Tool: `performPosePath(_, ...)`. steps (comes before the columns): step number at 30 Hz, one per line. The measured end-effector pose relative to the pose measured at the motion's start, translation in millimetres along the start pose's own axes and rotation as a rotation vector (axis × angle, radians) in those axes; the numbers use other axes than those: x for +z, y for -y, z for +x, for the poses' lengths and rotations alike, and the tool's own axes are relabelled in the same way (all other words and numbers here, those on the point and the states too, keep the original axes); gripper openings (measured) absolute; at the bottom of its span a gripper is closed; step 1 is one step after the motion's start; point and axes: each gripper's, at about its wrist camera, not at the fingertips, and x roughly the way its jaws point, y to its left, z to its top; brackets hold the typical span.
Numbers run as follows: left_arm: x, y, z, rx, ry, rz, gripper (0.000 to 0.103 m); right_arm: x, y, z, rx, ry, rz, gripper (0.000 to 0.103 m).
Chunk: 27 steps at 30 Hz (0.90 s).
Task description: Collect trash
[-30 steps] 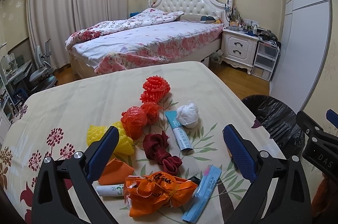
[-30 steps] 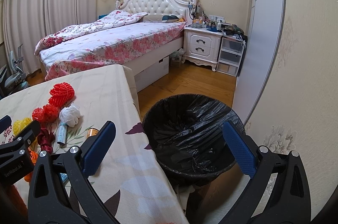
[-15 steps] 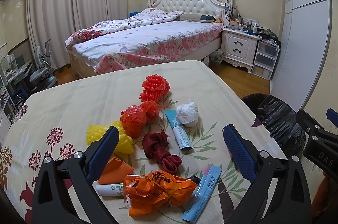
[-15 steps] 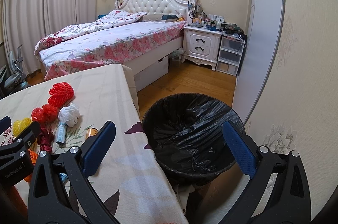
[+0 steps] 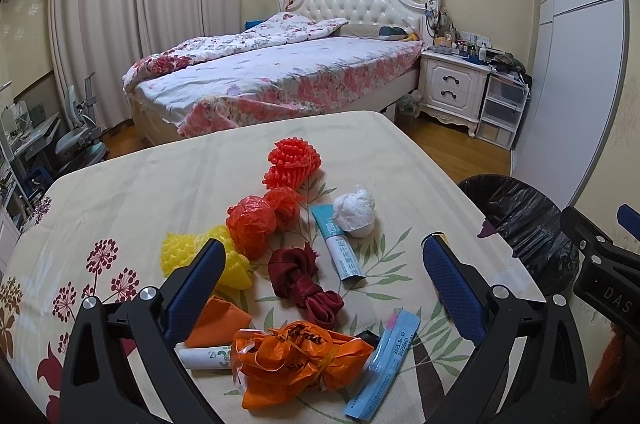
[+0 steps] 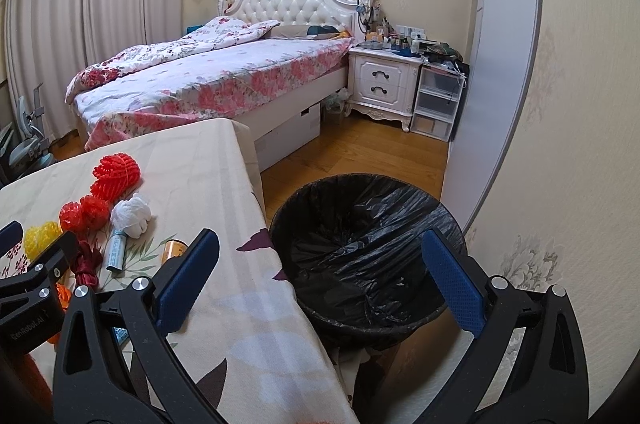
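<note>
Trash lies on a floral tablecloth: an orange plastic bag, a dark red knotted cloth, a teal tube, a white wad, red foam net, a red-orange mesh ball, yellow foam net and a blue wrapper. My left gripper is open above the pile, empty. My right gripper is open and empty over the table's edge and the black-lined bin. The bin also shows in the left wrist view.
A bed stands behind the table, a white nightstand and plastic drawers to its right. A wall is close on the bin's right. A small orange can lies near the table's edge.
</note>
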Motion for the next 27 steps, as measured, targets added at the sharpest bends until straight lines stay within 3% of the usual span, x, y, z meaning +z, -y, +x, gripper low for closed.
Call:
performPosePath(15,-3,1,3,-0.002,-0.011,0.003,0.096,-4,-5,4,0.006,-0.021,-0.004,0.098)
performPosePath(22,0,-6,0,0.007,0.002,0.012,0.096,-3,-9,5,0.018,-0.045,-0.011,0.078)
performPosePath(27,1,-18,-1,0.018,-0.011,0.004,0.096,-3,-17,8,0.058,-0.067,-0.02,0.071)
